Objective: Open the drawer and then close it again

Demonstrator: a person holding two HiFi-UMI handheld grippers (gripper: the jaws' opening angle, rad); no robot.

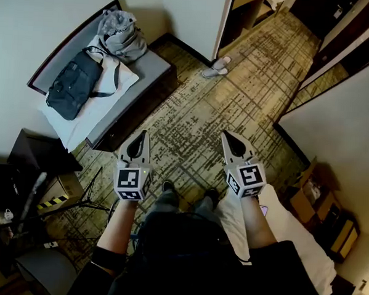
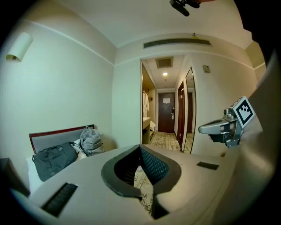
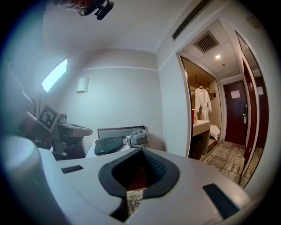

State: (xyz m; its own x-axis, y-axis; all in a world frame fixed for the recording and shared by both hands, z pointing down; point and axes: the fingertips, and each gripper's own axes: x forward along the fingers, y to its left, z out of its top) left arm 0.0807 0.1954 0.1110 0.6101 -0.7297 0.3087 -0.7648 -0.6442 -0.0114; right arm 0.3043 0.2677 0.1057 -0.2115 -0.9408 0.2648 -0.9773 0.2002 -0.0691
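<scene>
1. Forearms [image 1: 120,224] reach forward over carpet [image 1: 205,108]; left tongs [image 1: 144,134] and right tongs [image 1: 226,135] clenched, empty, tipped slightly down.
2. Gripper views alone show a dark door [image 2: 167,112].
3. Cannot tell where the drawer is.

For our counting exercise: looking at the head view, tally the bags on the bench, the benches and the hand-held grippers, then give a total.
Bags: 2 (dark bag, grey bag)
Bench: 1
Grippers: 2 (left gripper, right gripper)
Total: 5
</scene>
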